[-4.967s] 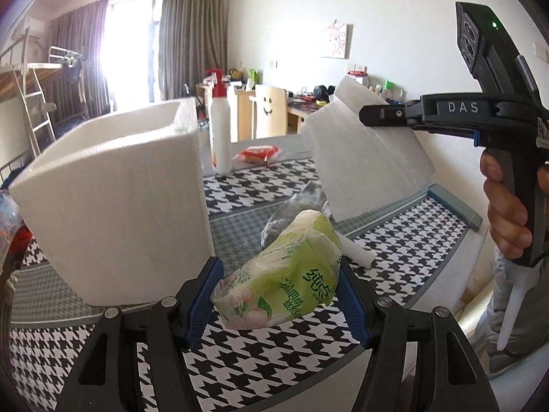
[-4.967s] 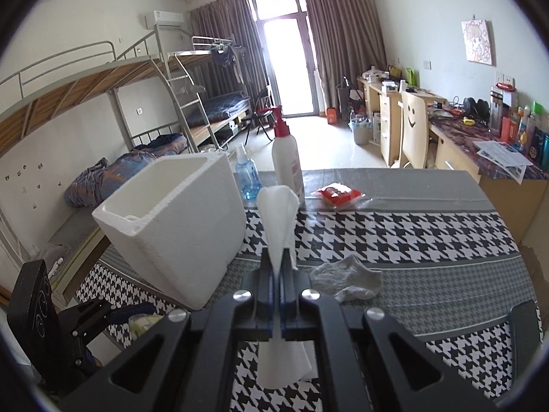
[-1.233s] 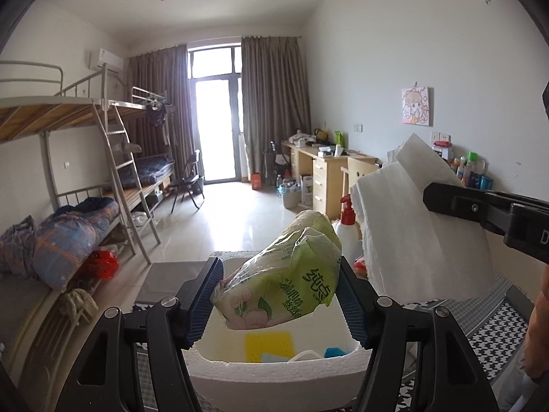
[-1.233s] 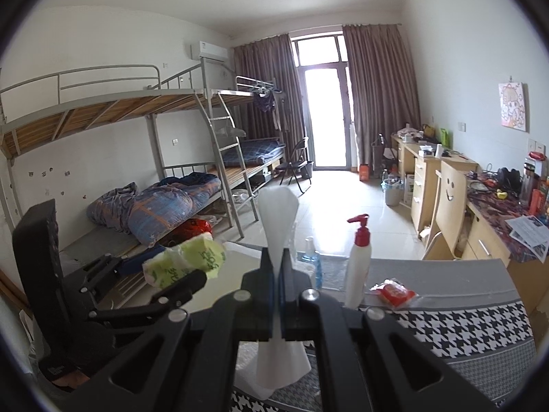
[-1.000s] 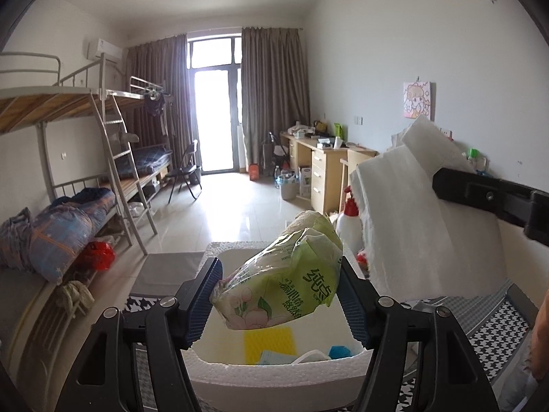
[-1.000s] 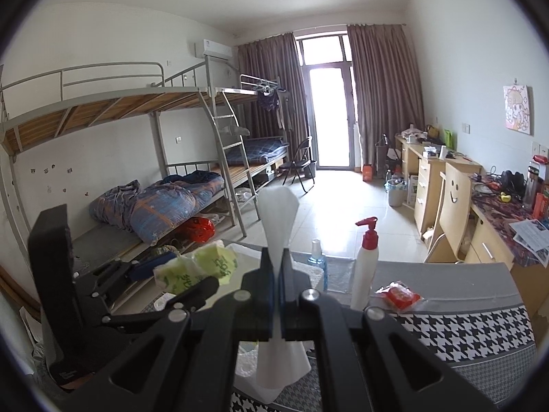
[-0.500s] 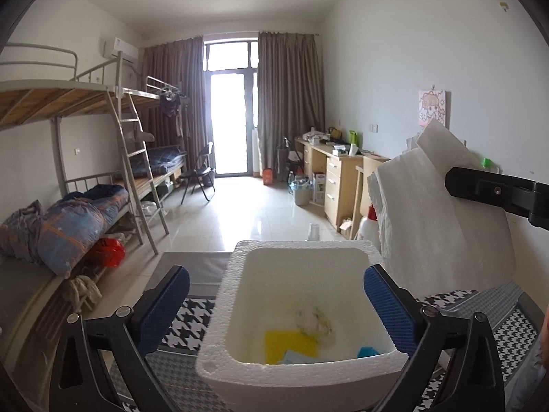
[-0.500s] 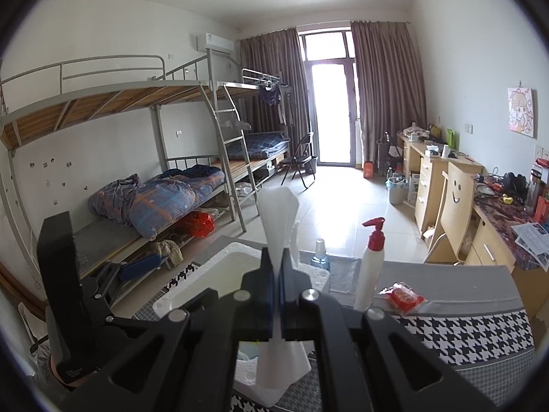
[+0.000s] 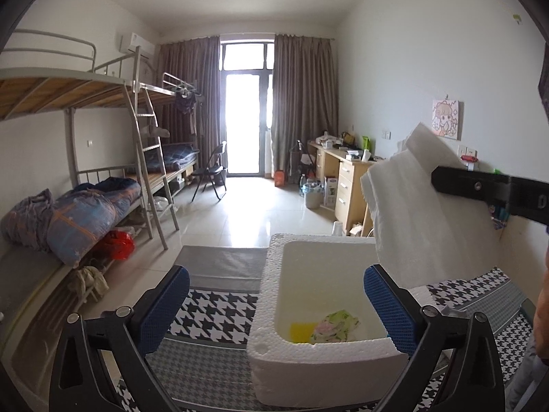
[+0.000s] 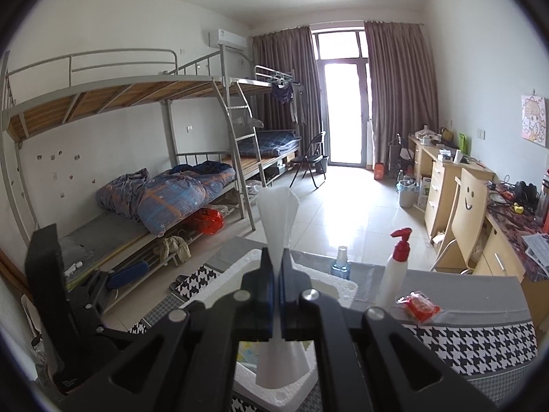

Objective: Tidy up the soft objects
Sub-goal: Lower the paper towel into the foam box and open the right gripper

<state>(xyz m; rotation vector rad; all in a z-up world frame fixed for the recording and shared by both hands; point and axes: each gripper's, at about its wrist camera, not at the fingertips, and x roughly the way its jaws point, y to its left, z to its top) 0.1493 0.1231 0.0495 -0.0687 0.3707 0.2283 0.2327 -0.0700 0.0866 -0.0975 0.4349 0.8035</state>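
done: green tissue pack (image 9: pixel 334 321) lies in foam box (image 9: pixel 319 352) | left gripper (image 9: pixel 272 304) jaws spread, empty, beside box | right gripper (image 10: pixel 276 295) pinching white foam sheet (image 10: pixel 278 219) above box | left: sheet not yet boxed

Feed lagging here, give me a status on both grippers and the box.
Left gripper open, empty. Tissue pack lies in foam box. Right gripper shut on white sheet, above the box. Nothing blocking.

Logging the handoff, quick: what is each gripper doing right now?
Left gripper: open, empty, above the foam box.
Right gripper: shut on the white foam sheet.
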